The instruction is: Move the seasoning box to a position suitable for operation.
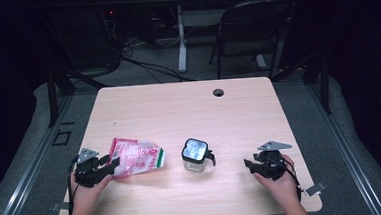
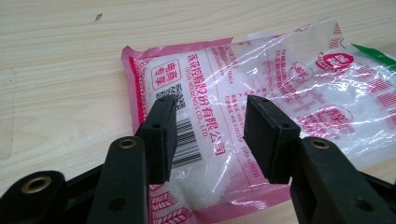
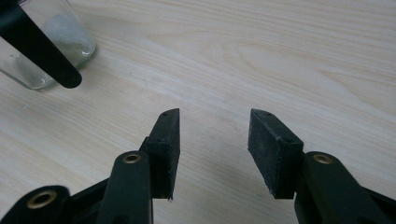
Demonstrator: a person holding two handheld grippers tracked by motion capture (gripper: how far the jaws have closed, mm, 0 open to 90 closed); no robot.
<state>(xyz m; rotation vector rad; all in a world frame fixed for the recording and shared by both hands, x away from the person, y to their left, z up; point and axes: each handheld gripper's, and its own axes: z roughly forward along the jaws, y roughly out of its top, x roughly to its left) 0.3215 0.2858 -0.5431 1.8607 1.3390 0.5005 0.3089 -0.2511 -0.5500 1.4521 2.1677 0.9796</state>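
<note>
1. High view: hands hold both grippers at the table's near edge. Left gripper sits at the left end of the pink-and-clear bag, which lies flat with its long axis running left to right; right gripper rests well apart from the glass jar to its left.
2. Left gripper view: left gripper's jaws stand wide over the bag, barcode end nearest. Judging by this, the left hand is better placed to take it.
3. Right gripper view: right gripper gapes wide over bare wood, holding nothing; the jar stands ahead and off to the upper left.
</note>
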